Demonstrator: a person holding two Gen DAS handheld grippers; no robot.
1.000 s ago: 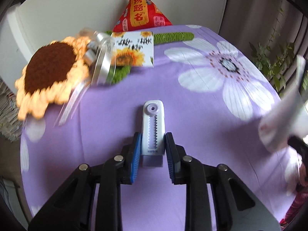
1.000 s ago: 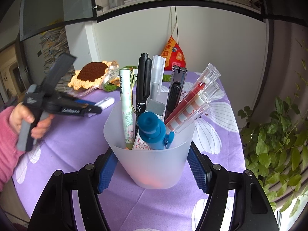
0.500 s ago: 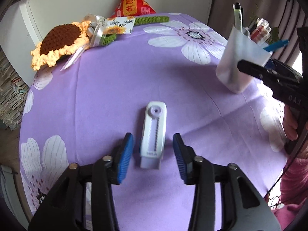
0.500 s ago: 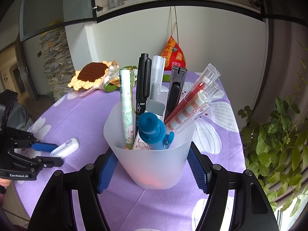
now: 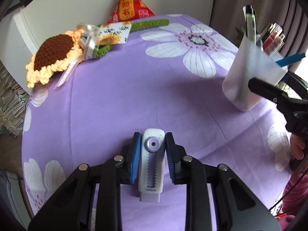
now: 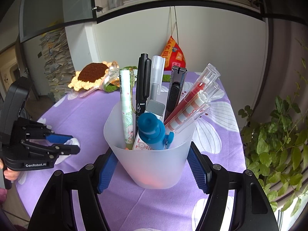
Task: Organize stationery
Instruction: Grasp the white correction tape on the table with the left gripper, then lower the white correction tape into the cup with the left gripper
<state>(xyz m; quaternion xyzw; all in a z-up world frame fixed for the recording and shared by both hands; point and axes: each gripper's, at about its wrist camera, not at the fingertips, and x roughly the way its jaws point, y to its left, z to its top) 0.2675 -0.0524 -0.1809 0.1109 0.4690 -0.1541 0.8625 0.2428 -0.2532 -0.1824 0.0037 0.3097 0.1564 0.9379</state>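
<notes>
A white slider tool [image 5: 152, 163] with a toothed track lies on the purple flowered tablecloth [image 5: 115, 105]. My left gripper [image 5: 152, 136] straddles it, its jaws closing, and both blue pads [image 5: 135, 157] press the tool's sides near its round-button end. The right wrist view shows that gripper [image 6: 73, 144] low at the left. My right gripper [image 6: 152, 154] is shut on a translucent white cup [image 6: 154, 165] that holds several pens, a black marker and a blue-capped item. In the left wrist view the cup [image 5: 248, 77] stands at the far right.
A crocheted sunflower [image 5: 52, 55] with a ribbon and a card lies at the table's back left. A red triangular pouch [image 5: 129, 7] hangs at the wall. A leafy plant [image 6: 275, 134] stands off the table's right edge. Paper stacks [image 6: 55, 61] rise beyond the left edge.
The left gripper carried the tool away from the sunflower, opened with it lying on the cloth, then slid forward along it and closed again near its button end. The right gripper and cup stayed still.
</notes>
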